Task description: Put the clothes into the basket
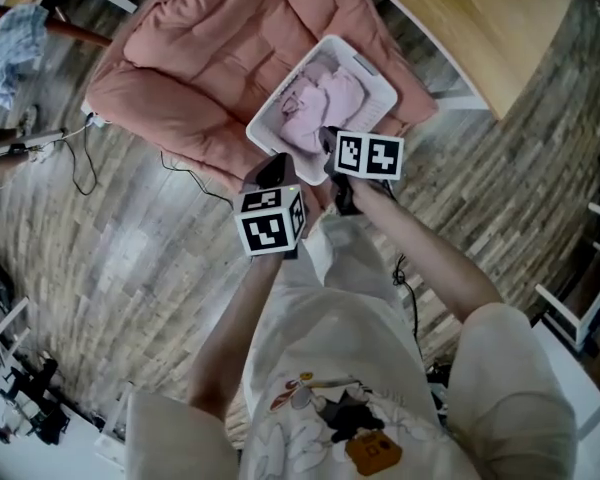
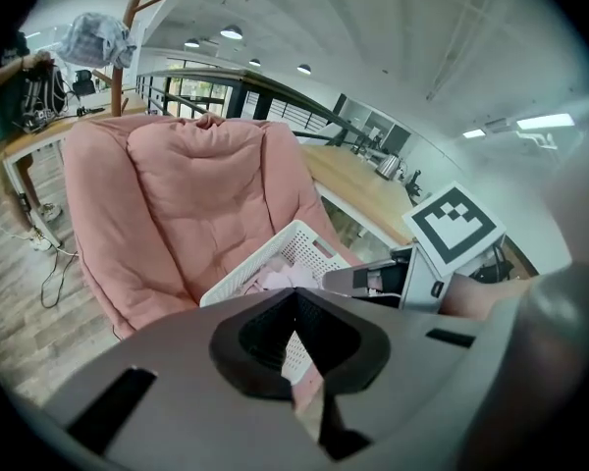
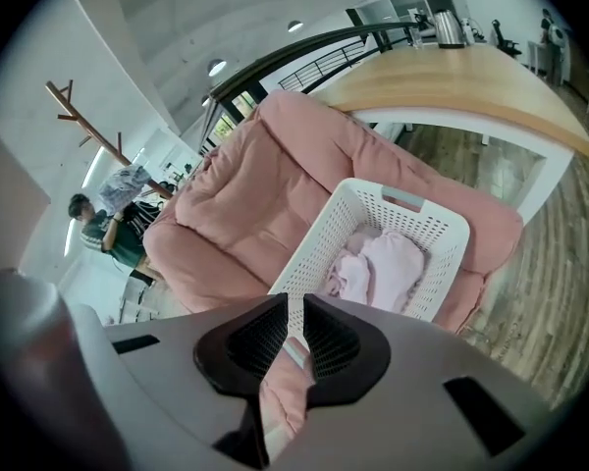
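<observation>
Wood-plank floor carries a pink cushioned lounge chair (image 1: 180, 58) holding the white perforated plastic basket (image 3: 324, 229), upper centre of the head view, with pale pink clothes (image 3: 383, 268) inside. Left gripper (image 2: 294, 307) and right gripper (image 3: 294, 307) each appear clenched on a pale fabric garment (image 3: 275, 391), short of the basket. Step in hand, as judged: transfer. Next: clear the rim, then release both.

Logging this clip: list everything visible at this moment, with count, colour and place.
cushion: one, pink, on the wood floor
basket: one, white, perforated, resting on the cushion
clothes: small heap, pale pink, inside the basket
table: one, light wood top, beyond the cushion
garment: one, blue-grey, hung on a wooden stand, far left
cables: a few, black, on the floor left of the cushion
bystander: one, dark green top, beyond the cushion
left gripper: one, grey, jaws together, by the basket's near side
right gripper: one, grey, jaws together, beside the left gripper
</observation>
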`<state>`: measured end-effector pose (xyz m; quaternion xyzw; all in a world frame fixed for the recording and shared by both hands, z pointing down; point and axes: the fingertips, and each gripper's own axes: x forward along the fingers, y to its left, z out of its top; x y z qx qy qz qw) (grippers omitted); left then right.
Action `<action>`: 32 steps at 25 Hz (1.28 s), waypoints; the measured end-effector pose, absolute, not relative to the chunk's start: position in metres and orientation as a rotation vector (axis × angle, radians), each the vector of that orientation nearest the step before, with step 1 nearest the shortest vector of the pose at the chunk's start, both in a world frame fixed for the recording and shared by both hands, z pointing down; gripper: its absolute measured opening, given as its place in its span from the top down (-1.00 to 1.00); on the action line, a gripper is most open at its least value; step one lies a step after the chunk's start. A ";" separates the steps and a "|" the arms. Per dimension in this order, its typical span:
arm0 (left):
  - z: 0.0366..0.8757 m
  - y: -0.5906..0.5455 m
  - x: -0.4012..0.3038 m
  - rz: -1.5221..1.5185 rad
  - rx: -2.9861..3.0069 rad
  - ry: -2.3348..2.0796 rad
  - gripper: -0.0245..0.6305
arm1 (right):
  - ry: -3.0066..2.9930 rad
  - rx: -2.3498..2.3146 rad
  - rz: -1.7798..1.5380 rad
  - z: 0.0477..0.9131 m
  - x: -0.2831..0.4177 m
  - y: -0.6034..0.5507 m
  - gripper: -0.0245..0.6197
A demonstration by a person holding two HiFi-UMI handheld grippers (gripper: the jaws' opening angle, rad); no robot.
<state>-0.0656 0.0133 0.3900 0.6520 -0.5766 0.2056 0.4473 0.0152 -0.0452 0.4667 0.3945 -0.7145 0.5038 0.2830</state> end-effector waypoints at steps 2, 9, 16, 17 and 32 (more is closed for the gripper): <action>0.377 0.009 -0.064 0.498 1.636 -1.443 0.93 | -1.933 1.027 1.343 0.454 0.016 -0.044 0.72; 0.345 0.012 -0.061 0.481 1.655 -1.467 0.93 | -1.967 1.001 1.343 0.423 0.020 -0.044 0.72; 0.310 0.031 -0.043 0.449 1.688 -1.479 0.93 | -2.021 0.908 1.306 0.380 0.022 -0.023 0.72; 0.304 0.033 -0.041 0.447 1.697 -1.483 0.93 | -2.029 0.893 1.301 0.374 0.021 -0.018 0.72; 0.239 0.036 -0.035 0.348 1.762 -1.581 0.93 | -2.227 0.840 1.156 0.275 0.024 0.020 0.72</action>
